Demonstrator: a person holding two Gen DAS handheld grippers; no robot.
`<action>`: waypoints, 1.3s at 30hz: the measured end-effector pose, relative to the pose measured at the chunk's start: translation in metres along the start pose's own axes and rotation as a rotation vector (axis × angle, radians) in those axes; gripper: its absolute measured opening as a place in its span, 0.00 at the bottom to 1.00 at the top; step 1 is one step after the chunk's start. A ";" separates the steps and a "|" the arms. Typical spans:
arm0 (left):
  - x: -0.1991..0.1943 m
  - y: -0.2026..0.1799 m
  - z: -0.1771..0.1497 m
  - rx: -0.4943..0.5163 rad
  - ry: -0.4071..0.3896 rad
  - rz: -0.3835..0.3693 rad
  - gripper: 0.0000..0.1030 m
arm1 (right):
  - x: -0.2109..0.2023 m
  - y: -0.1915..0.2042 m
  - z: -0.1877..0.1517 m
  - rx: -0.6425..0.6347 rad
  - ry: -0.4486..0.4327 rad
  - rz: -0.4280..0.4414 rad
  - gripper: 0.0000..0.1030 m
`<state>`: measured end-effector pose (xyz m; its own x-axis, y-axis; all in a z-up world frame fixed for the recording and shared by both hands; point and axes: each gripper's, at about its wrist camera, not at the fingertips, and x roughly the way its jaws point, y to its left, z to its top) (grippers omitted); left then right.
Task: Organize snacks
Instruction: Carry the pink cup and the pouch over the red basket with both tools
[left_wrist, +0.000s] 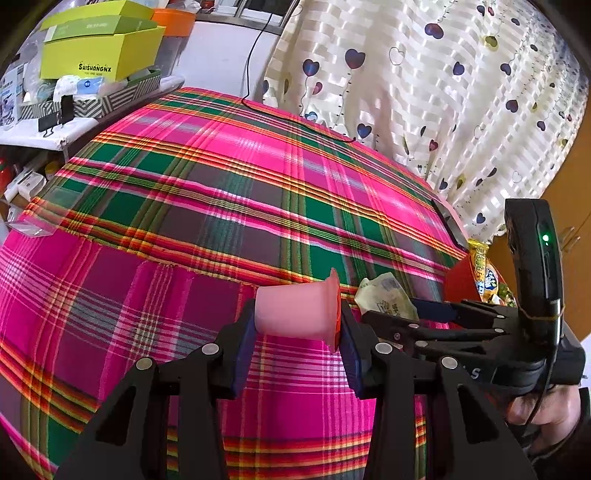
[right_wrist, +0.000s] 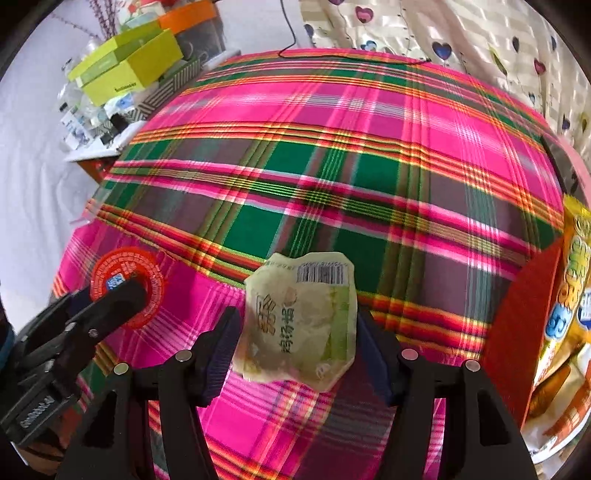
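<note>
My left gripper (left_wrist: 297, 350) is shut on a pink jelly cup (left_wrist: 295, 312) with a red foil lid, held on its side above the plaid cloth. The cup's lid (right_wrist: 127, 286) also shows in the right wrist view, with the left gripper (right_wrist: 110, 302) clamped on it. My right gripper (right_wrist: 299, 350) is shut on a pale green snack packet (right_wrist: 299, 317) with a barcode. The same packet (left_wrist: 386, 297) and right gripper (left_wrist: 417, 314) show in the left wrist view, just right of the cup. A red container (right_wrist: 517, 332) at the right holds a yellow snack bag (right_wrist: 570, 288).
A pink and green plaid cloth (left_wrist: 221, 192) covers the table. A side shelf at the far left holds yellow-green boxes (left_wrist: 99, 51) and clutter. A heart-print curtain (left_wrist: 443, 92) hangs behind. A black cable (left_wrist: 295, 122) lies along the far edge.
</note>
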<state>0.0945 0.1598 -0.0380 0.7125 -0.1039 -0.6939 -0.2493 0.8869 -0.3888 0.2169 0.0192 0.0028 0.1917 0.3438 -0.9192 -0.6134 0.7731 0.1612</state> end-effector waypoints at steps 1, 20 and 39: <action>0.000 0.001 0.000 -0.001 0.001 0.001 0.41 | 0.000 0.003 0.000 -0.022 -0.006 -0.007 0.56; -0.009 -0.008 0.000 0.014 -0.006 0.012 0.41 | -0.026 0.017 -0.011 -0.104 -0.108 0.049 0.30; -0.040 -0.096 -0.009 0.170 -0.036 -0.020 0.41 | -0.119 -0.027 -0.058 -0.001 -0.282 0.094 0.30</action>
<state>0.0842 0.0745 0.0217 0.7397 -0.1089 -0.6641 -0.1225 0.9485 -0.2920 0.1665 -0.0737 0.0874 0.3394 0.5487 -0.7641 -0.6393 0.7304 0.2405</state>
